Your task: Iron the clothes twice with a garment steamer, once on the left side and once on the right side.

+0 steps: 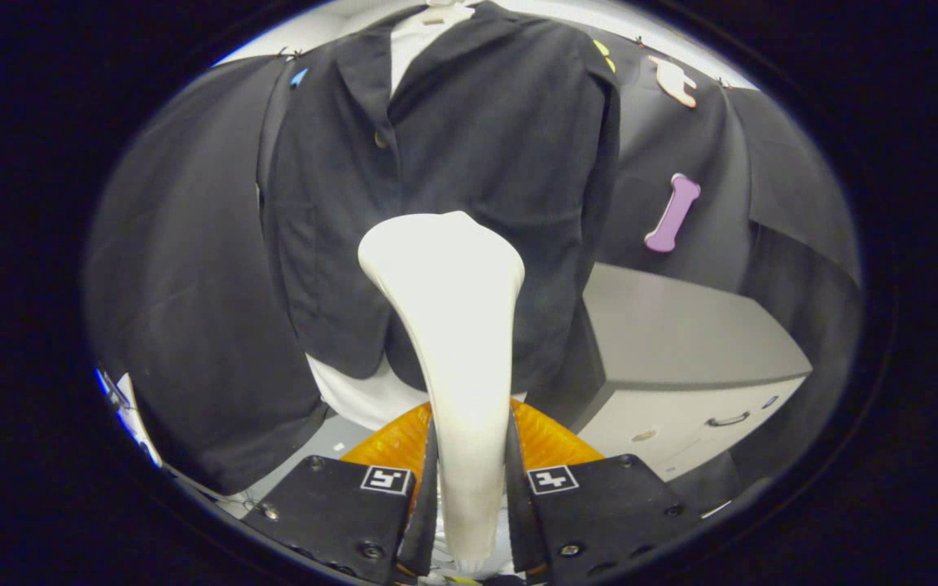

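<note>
A dark jacket hangs over a white shirt straight ahead, its front facing me. My gripper is shut on the handle of a white garment steamer, with a black finger pressing on each side. The steamer's wide head rises beyond the fingers and stands in front of the jacket's lower middle, slightly toward the jacket's right half as I see it. Whether the head touches the cloth I cannot tell. An orange part of the steamer shows behind the fingers.
A grey-topped white cabinet with a drawer handle stands just right of the jacket, close to the steamer's head. The white shirt's hem hangs below the jacket. Black cloth walls surround the booth.
</note>
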Tool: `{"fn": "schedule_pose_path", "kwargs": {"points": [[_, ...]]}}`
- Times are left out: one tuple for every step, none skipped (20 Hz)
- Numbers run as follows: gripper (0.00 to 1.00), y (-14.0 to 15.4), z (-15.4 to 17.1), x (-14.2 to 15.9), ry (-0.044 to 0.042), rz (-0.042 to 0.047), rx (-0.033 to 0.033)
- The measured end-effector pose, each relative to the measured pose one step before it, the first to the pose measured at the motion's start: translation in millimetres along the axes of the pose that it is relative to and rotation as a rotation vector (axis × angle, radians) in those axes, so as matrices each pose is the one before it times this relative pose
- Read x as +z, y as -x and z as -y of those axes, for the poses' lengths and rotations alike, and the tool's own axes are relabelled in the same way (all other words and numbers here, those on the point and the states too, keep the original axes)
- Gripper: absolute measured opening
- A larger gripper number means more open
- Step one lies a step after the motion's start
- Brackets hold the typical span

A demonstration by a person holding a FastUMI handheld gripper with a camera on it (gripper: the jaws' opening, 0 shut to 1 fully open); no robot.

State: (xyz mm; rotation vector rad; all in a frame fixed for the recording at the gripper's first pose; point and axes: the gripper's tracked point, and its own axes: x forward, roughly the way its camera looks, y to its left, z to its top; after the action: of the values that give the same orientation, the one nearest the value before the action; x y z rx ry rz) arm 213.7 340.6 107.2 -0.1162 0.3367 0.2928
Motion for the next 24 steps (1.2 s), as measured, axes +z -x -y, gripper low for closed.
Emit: {"fn": "schedule_pose_path", "kwargs": {"points": [[0.39, 10.09, -2.12, 15.76, 0.00232, 0.02725, 0.00715], [0.39, 7.77, -1.85, 14.8, 0.00491, 0.02133, 0.00514], [0.39, 8.34, -2.24, 17.22, -0.00461, 0.03324, 0.00229], [0.39, 5.38, -3.06, 16.35, 0.0085, 0.02246, 0.00373], [0.39, 7.57, -3.76, 15.22, 0.01108, 0.0212, 0.00659], [0.39, 4.45, -4.78, 16.42, 0.0068, 0.02109, 0.00595], [0.39, 2.84, -5.79, 16.05, 0.00766, 0.02567, 0.00712], [0.39, 0.68, -6.7, 16.29, 0.00847, 0.02255, 0.00836], [0.39, 3.15, -9.51, 12.21, 0.00823, 0.02265, 0.00519], [0.39, -0.25, -7.71, 15.68, 0.00368, 0.01901, 0.00833], [0.39, -0.28, -9.62, 15.51, 0.00544, 0.01807, 0.01088], [0.39, -1.4, -8.74, 14.87, 0.00639, 0.01598, 0.00915], [0.39, -3.02, -8.48, 10.97, 0.00675, 0.01285, 0.00603], [0.39, -4.64, -8.15, 13.27, 0.00761, 0.01211, 0.00869], [0.39, -5.65, -7.86, 11.87, -0.00155, 0.012, 0.01009], [0.39, -5.9, -7.6, 11.18, -0.00413, 0.00888, 0.00726], [0.39, -6.62, -6.56, 9.39, 0.00348, 0.00589, 0.00451], [0.39, -6.67, -6.74, 9.72, 0.00432, 0.00347, 0.00074], [0.39, -6.02, -5.64, 8.18, 0.00763, 0.00799, -0.00102], [0.39, -4.25, -5.7, 6.8, 0.0024, 0.00306, -0.00199], [0.39, -5.04, -7.33, 6.28, 0.00161, 0.00991, 0.00371], [0.39, -6.07, -6.73, 6.36, 0.01544, 0.0063, -0.00055], [0.39, -5.19, -3.23, 2.02, 0.01313, -0.00361, -0.01016], [0.39, -6.22, -4.4, 1.76, 0.00867, -0.0005, 0.00069]]}}
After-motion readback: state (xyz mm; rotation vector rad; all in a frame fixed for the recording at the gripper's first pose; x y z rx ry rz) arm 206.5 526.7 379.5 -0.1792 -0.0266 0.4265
